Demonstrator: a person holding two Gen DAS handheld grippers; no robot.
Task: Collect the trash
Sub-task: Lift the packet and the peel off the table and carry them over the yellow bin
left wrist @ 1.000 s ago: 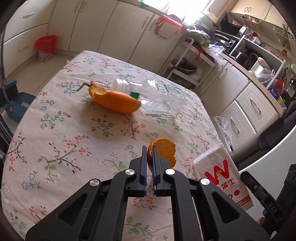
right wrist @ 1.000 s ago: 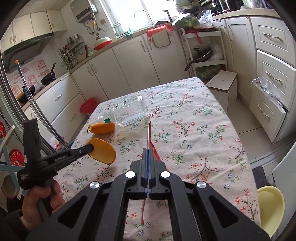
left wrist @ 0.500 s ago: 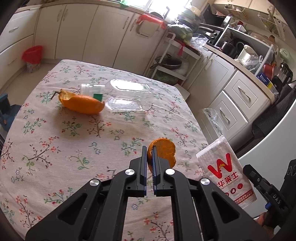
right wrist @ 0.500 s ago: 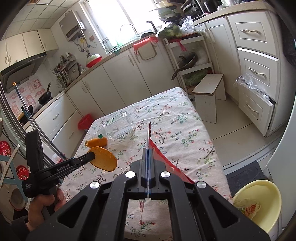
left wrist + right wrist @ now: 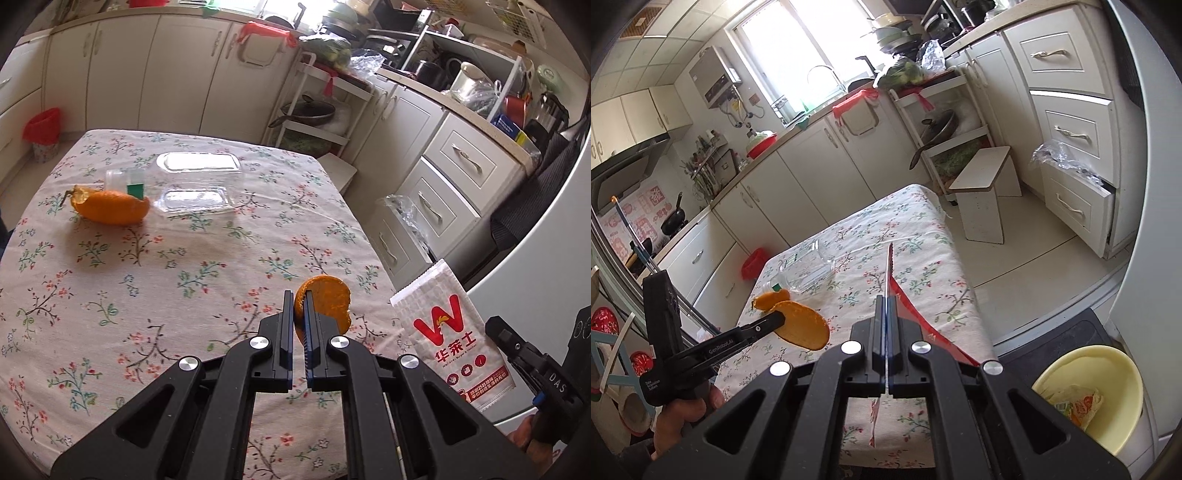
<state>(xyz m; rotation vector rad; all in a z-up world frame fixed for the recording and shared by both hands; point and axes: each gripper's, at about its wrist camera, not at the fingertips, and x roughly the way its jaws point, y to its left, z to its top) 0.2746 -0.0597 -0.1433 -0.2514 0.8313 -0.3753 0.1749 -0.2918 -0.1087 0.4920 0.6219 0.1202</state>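
My left gripper (image 5: 299, 302) is shut on a curved piece of orange peel (image 5: 327, 301), held above the flowered tablecloth (image 5: 147, 280) near its right edge. To its right, my right gripper (image 5: 496, 326) is shut on a white snack wrapper with a red W (image 5: 447, 332). The right wrist view shows that wrapper edge-on (image 5: 889, 269) between the shut fingers (image 5: 886, 299), and the left gripper (image 5: 779, 317) with its peel (image 5: 803, 326). On the table lie a larger orange peel (image 5: 110, 206) and a clear plastic bottle (image 5: 195, 181). A yellow bin (image 5: 1108, 428) stands on the floor at lower right with a wrapper inside.
A white stool (image 5: 982, 192) stands beyond the table's far corner. White drawers (image 5: 1071, 177), one ajar with a plastic bag, line the right wall. A red-lined bin (image 5: 42, 133) sits on the floor far left. A dark mat (image 5: 1052, 339) lies by the yellow bin.
Both grippers have drawn back and to the right from the table with the peel and the wrapper still held. The yellow bin has come into the right wrist view.
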